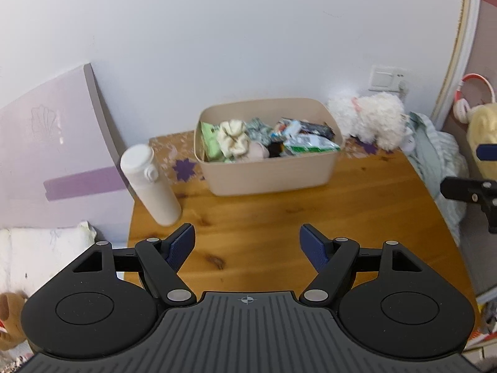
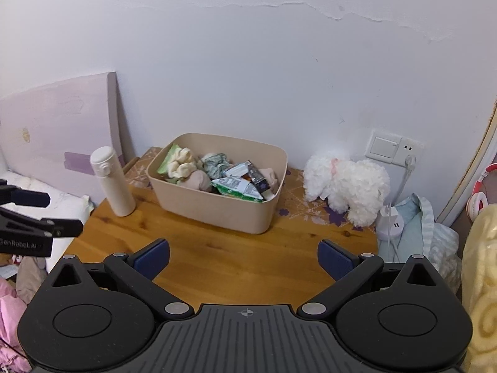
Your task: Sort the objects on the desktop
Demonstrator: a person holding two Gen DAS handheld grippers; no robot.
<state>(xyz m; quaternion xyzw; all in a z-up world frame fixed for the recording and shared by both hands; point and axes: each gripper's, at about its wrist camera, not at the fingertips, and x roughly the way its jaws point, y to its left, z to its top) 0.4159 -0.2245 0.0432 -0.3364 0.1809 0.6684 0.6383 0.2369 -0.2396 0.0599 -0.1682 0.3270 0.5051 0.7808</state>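
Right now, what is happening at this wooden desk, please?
A person holds two grippers above the wooden desk. The left gripper and the right gripper are both open and hold nothing. The beige bin is full of small items. The white bottle stands to its left, the white plush dog to its right.

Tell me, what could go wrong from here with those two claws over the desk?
The tall white bottle stands upright near the table edge, so a sideways nudge from the left gripper might topple it off. The beige bin is already heaped with packets and cloth; reaching in could spill some. The right gripper could snag the white cable beside the plush dog.
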